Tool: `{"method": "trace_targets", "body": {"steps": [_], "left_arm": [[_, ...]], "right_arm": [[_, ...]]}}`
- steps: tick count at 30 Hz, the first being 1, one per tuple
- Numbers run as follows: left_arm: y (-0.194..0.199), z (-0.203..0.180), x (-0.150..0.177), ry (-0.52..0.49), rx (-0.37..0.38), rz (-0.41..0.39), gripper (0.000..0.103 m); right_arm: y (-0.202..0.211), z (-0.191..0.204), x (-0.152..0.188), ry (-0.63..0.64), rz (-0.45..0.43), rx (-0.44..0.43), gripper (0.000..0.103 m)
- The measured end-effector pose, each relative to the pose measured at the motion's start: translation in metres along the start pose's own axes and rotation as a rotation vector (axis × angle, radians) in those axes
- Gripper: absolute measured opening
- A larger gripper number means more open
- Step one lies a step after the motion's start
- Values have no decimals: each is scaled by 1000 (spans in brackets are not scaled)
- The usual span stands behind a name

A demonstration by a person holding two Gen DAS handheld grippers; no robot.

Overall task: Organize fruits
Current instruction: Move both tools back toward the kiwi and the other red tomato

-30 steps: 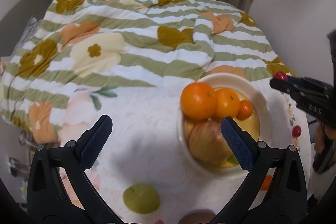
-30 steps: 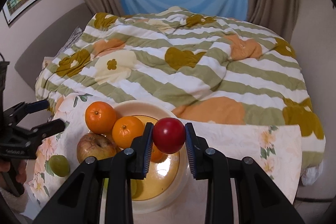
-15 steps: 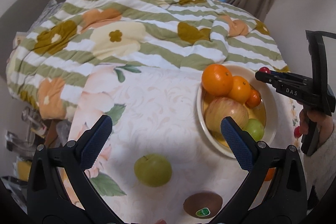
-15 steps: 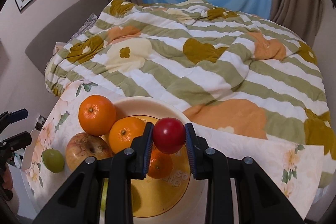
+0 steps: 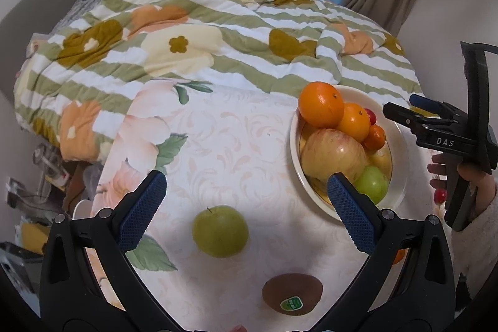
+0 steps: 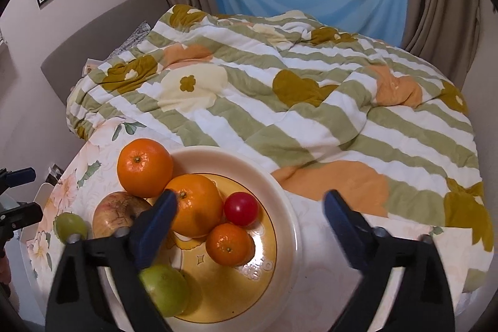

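A cream bowl holds two oranges, a small tangerine, a blotchy apple, a green fruit and a small red fruit. My right gripper is open and empty just above the bowl; it also shows in the left wrist view. My left gripper is open and empty above a green apple on the table. A brown kiwi with a sticker lies nearer.
The round table has a floral cloth. A bed with a striped flowered quilt stands right behind it. Another small red fruit lies at the table's right edge by the hand. Clutter sits on the floor at left.
My right gripper has opened and let the red fruit go into the bowl. My left gripper has pulled back, bringing the green apple and kiwi into view.
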State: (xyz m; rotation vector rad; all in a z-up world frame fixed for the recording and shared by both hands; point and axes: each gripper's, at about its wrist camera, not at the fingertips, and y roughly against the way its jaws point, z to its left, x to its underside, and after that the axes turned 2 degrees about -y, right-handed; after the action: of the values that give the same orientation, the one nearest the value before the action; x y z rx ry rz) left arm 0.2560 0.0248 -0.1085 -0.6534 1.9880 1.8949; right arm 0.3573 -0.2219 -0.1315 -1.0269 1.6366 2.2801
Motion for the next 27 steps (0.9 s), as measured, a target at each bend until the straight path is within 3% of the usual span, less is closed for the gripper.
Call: {"method": "trace_targets", "body": {"steps": [13, 27], "left_arm": [[56, 9, -7, -35, 11, -97, 103], [114, 24, 31, -81, 34, -147, 103]], "right_arm": [[83, 23, 4, -39, -58, 80, 103], [172, 50, 59, -152, -108, 193, 103]]}}
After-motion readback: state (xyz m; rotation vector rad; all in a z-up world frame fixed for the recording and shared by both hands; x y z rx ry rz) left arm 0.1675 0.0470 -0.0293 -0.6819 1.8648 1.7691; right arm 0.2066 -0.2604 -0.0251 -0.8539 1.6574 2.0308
